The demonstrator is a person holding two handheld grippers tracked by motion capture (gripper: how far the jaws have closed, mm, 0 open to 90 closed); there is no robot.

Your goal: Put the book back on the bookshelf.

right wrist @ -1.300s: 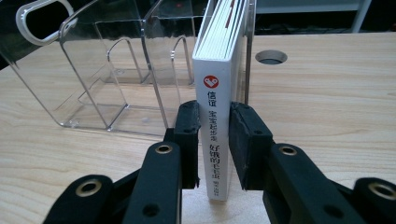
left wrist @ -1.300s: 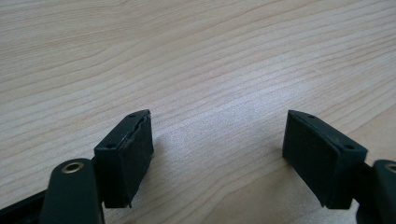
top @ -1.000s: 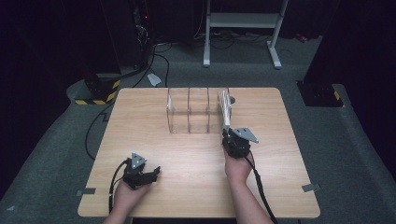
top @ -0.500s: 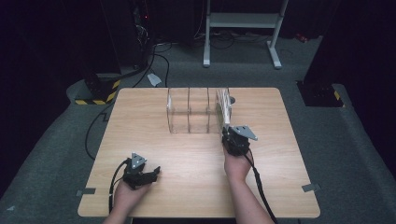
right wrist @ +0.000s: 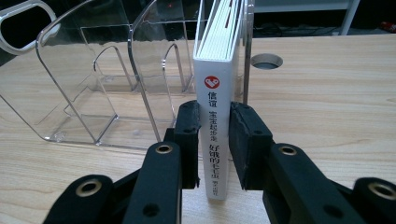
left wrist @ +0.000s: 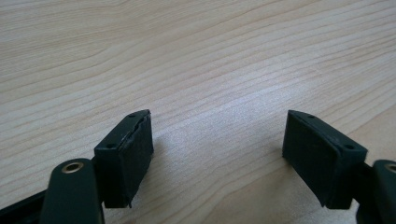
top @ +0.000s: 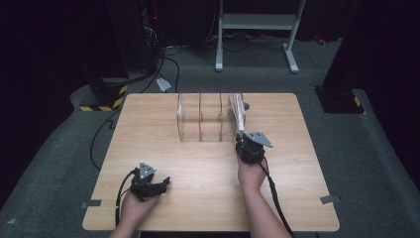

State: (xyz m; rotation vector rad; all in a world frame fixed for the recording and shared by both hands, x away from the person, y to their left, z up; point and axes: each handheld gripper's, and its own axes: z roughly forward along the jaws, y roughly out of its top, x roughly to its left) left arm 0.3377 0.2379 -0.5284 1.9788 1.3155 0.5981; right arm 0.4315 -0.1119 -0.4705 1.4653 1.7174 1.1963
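Note:
A white book (right wrist: 214,98) with a red logo and dark characters on its spine stands upright in the rightmost slot of a clear acrylic file rack (right wrist: 93,84). My right gripper (right wrist: 215,140) is shut on the book's spine end, one pad on each cover. From above, the book (top: 237,110) shows at the rack's (top: 200,119) right end, with my right gripper (top: 243,141) just in front of it. My left gripper (top: 164,182) rests near the table's front left; its jaws (left wrist: 217,156) stand open over bare wood with nothing between them.
The rack's other slots hold nothing. A round cable hole (right wrist: 266,61) lies in the wooden table (top: 297,163) behind the rack on the right. Beyond the table are a dark floor, cables and a white stand (top: 257,25).

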